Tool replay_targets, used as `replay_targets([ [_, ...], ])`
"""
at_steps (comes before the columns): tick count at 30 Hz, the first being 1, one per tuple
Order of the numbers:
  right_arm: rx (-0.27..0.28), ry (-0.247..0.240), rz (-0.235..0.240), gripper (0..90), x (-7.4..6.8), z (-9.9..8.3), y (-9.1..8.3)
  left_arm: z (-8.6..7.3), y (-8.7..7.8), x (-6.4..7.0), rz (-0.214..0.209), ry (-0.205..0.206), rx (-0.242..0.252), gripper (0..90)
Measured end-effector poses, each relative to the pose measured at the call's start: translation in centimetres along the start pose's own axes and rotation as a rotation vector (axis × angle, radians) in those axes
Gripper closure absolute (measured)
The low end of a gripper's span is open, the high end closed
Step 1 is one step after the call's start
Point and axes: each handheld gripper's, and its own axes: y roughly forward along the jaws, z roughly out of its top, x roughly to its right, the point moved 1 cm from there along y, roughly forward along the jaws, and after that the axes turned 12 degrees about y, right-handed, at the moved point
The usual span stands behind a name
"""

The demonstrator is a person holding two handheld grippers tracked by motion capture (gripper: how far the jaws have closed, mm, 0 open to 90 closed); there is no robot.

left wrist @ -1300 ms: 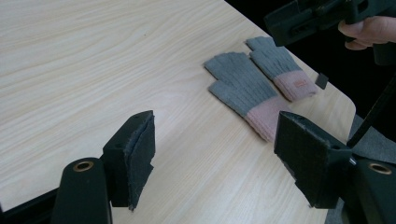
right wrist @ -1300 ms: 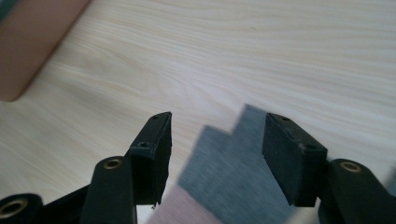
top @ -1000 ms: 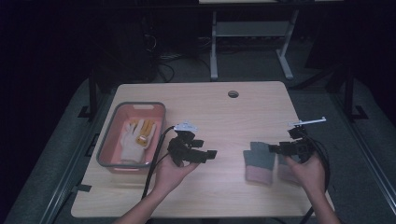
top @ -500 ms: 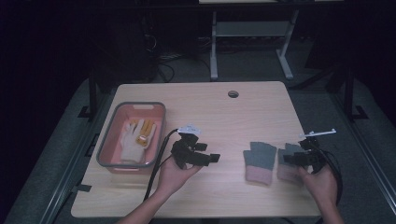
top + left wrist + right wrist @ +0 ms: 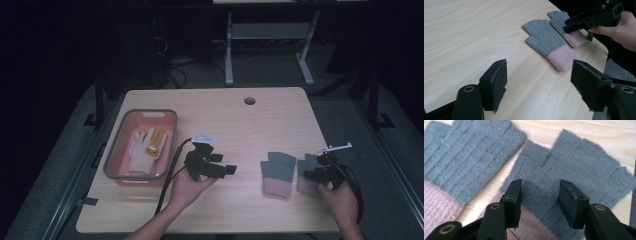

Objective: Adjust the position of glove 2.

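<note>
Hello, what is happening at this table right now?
A person works at a wooden table with a gripper in each hand. The right gripper is down over the right one of two grey and pink fingerless gloves, with its jaws open on either side of the knit near the cuff, nothing pinched yet. The other glove lies flat beside it. The left gripper is open too, holds nothing and points toward the gloves. A pink bin at the table's left holds a white glove.
</note>
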Motion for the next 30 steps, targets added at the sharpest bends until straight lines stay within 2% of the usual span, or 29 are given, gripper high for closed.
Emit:
replay_targets([
  [8, -0.004, -0.005, -0.021, 68.0, 0.0, 0.1, 0.1, -0.2, -0.1, -0.3, 0.004, -0.01, 0.006, 29.3],
  [15, 0.012, 0.01, 0.001, 84.1, 0.4, 0.0, 0.0, -0.5, 0.0, -0.7, 0.006, -0.026, 0.004, 29.5],
  [24, 0.038, 0.022, 0.012, 85.6, 0.2, 0.3, -1.0, -0.6, -0.1, -0.9, 0.012, -0.029, 0.011, 29.4],
  [25, 0.044, 0.026, 0.017, 85.6, 0.1, 0.3, -1.2, -0.6, 0.0, -0.8, 0.012, -0.03, 0.013, 29.3],
  [30, 0.077, -0.011, 0.028, 85.5, -1.4, 0.8, -2.5, -0.5, 0.1, -0.7, 0.01, -0.025, 0.009, 29.2],
])
